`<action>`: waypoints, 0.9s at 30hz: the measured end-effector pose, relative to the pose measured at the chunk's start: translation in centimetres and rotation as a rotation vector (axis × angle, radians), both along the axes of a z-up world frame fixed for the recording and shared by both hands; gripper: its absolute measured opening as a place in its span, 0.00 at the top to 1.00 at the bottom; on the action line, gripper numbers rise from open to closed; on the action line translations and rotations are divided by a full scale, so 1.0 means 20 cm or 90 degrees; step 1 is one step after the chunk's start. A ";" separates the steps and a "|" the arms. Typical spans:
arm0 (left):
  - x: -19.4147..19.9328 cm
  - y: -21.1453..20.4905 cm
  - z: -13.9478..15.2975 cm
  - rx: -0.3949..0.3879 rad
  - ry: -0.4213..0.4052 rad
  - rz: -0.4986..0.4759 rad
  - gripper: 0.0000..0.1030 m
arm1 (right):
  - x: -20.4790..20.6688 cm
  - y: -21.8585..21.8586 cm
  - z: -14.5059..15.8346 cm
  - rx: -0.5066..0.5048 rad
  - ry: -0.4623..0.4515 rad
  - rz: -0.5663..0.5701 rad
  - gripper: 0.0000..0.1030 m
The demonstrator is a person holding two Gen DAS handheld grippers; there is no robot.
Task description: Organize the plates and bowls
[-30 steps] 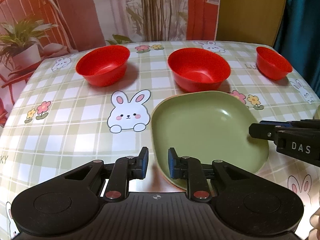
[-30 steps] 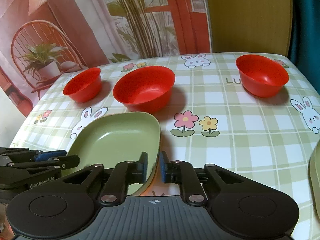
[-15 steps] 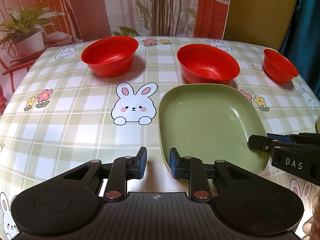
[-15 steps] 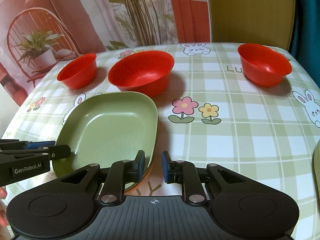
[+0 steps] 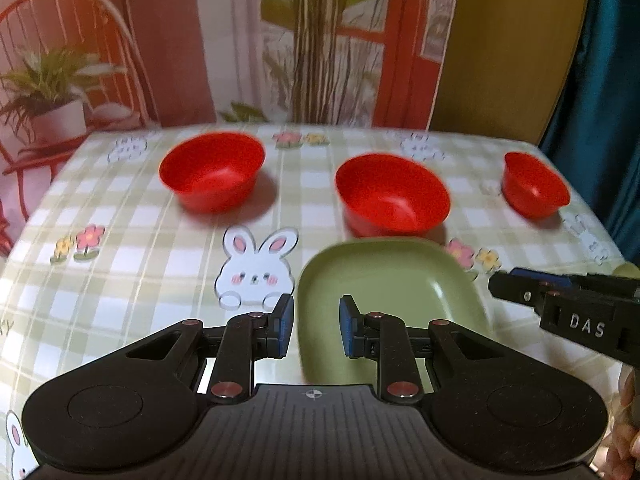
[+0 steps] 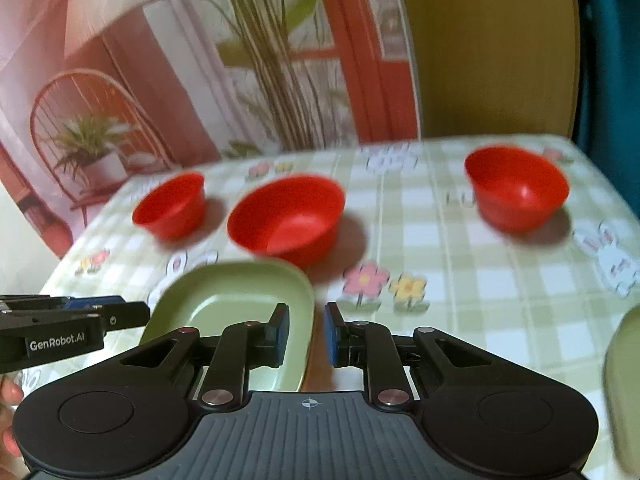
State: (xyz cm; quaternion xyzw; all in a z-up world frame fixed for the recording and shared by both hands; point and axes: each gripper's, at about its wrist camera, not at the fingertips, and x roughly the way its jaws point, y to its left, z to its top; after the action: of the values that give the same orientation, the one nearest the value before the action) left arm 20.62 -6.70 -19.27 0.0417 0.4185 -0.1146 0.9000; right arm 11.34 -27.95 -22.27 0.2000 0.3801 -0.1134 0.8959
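A green square plate lies on the checked tablecloth just in front of the middle red bowl. My left gripper hovers over the plate's left rim, jaws narrowly open, pads clear of it. My right gripper hangs the same way over the right rim, with a strip of shadow showing between rim and pad. In the left wrist view the right gripper sits above the plate's edge. Two more red bowls stand at the back left and back right.
A second green plate shows at the right edge of the table. A printed backdrop and a yellow-green panel rise behind the far edge. A teal curtain hangs at the right. Bare cloth lies left of the plate.
Both grippers dipped slightly, then rose off the plate's rims and tilted up. The plate stayed on the table. The left jaws widened a little.
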 end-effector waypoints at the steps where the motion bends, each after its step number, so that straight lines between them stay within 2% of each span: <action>1: 0.00 -0.01 0.01 0.000 -0.006 -0.003 0.75 | 0.00 -0.02 0.02 -0.008 -0.006 -0.002 0.83; 12: 0.05 -0.14 0.15 -0.022 -0.051 -0.017 0.75 | -0.07 -0.23 0.19 -0.083 -0.048 -0.051 0.81; 21: 0.07 -0.26 0.20 -0.037 -0.068 -0.043 0.74 | -0.21 -0.40 0.20 -0.110 -0.051 -0.107 0.79; 27: 0.04 -0.38 0.17 -0.042 -0.063 -0.072 0.66 | -0.32 -0.47 0.15 -0.111 -0.039 -0.134 0.79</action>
State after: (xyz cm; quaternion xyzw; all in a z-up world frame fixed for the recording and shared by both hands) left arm 21.34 -14.28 -15.87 0.0408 0.3667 -0.1766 0.9125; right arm 4.94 -37.40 -19.19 0.1633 0.3183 -0.2330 0.9043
